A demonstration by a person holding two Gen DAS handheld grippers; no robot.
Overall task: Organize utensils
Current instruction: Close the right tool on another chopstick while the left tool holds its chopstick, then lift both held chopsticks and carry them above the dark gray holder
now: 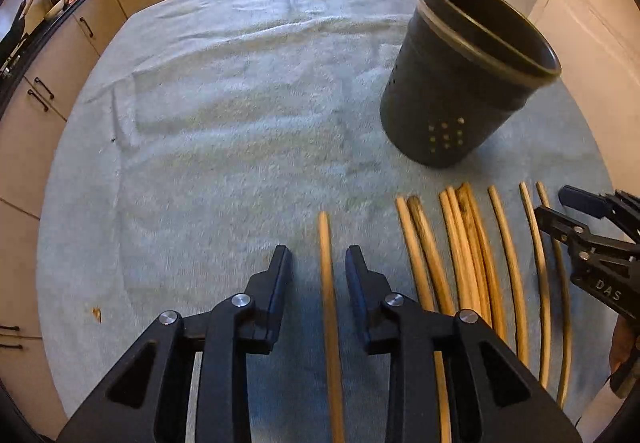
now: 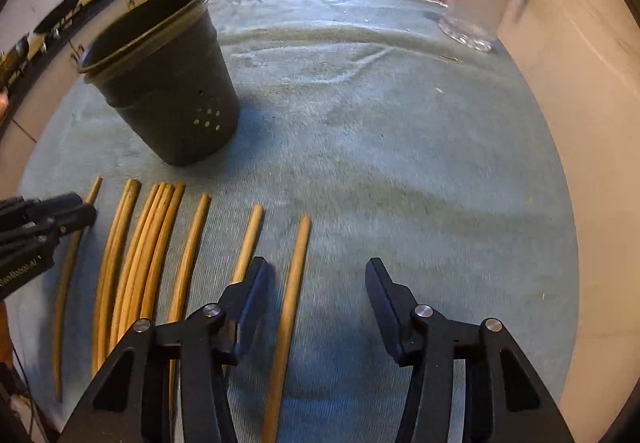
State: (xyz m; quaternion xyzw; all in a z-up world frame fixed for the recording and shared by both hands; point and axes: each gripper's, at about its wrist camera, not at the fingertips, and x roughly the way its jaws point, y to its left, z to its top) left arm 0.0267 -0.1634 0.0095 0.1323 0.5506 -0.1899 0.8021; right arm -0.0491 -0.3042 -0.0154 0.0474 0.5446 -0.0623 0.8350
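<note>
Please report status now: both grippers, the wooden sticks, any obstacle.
Left gripper open astride one wooden stick. Right gripper open astride another wooden stick. Black perforated holder empty, path clear.

The left gripper [image 1: 318, 263] hangs over the pale towel [image 1: 224, 123], jaws apart astride the leftmost chopstick [image 1: 329, 295], apparently not pressing it. Right of that stick lies a row of chopsticks [image 1: 464, 263], and beyond them stands the dark perforated holder [image 1: 460, 91]. The right gripper [image 1: 576, 215] reaches in over the row's far end.
</note>
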